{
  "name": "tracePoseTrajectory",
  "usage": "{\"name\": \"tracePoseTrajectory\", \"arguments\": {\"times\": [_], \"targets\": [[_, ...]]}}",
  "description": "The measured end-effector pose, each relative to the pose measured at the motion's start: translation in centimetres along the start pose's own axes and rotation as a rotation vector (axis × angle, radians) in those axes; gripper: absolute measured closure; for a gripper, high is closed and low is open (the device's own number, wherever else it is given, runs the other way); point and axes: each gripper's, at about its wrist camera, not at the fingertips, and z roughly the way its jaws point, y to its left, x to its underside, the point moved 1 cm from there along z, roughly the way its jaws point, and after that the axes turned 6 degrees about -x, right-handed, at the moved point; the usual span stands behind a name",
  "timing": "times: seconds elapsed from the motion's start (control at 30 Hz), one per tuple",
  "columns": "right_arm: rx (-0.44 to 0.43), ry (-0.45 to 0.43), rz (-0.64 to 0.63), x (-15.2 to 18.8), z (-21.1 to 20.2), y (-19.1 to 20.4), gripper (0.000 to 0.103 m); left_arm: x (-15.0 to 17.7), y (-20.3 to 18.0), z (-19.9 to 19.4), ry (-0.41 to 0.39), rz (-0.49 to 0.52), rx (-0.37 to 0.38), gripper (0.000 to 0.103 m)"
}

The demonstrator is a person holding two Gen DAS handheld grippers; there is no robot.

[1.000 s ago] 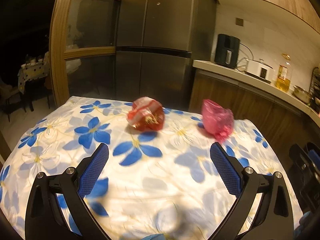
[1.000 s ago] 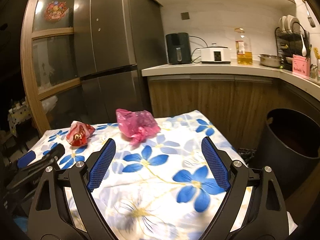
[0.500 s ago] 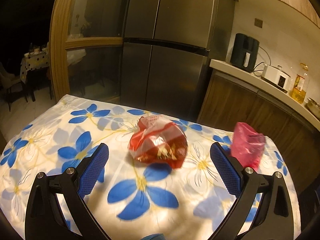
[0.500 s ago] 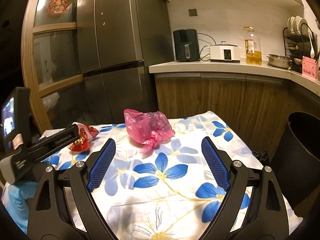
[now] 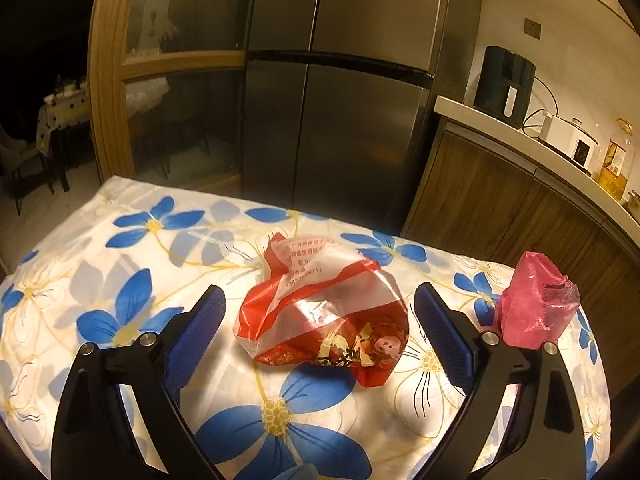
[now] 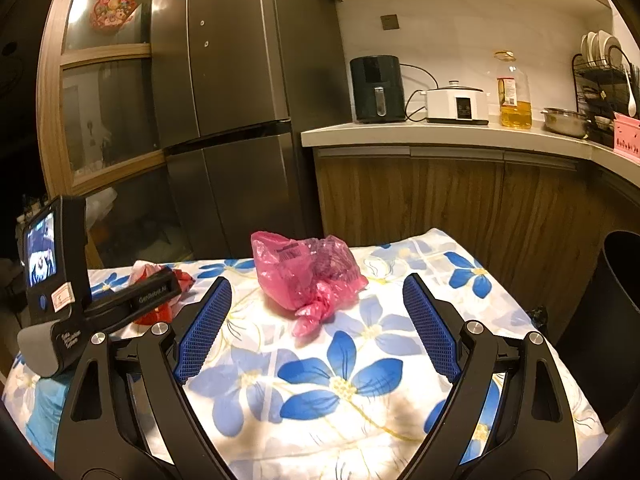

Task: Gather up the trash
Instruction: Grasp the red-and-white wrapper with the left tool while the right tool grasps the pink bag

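On the flowered table (image 5: 120, 240), the red bag (image 5: 324, 316) is seen in the middle of the frame — right between the left gripper (image 5: 318, 320) pads, whose jaws have just been closing a little but are not touching. The pink bag (image 6: 308, 276) lies ahead of the wide-open right gripper (image 6: 316, 320) — farther off.

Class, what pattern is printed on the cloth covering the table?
Blue flowers with yellow centres on the white tablecloth, clearest in the right wrist view.

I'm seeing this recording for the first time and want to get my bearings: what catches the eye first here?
A crumpled red and white bag lies on the blue-flowered tablecloth, right between the fingers of the open left gripper, whose jaws have just been closing slightly. Ahead of the open right gripper sits a knotted pink bag. A dark bin stands at the table's right.
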Motion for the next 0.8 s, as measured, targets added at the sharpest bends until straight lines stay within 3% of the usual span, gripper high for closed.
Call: {"name": "tracePoseTrajectory", "arguments": {"times": [0.1,0.57,0.8], "targets": [[-0.004,0.007,0.003,-0.2,0.8,0.3,0.017,0.3,0.1,0.5,0.024,0.002,0.012,0.022],[-0.021,0.043,0.008,-0.1,3.3,1.2,0.017,1.0,1.5,1.3,0.081,-0.046,0.059,0.04],[-0.016,0.05,0.02,-0.2,3.9,0.8,0.017,1.3,1.3,1.2,0.083,-0.022,0.065,0.062]]}}
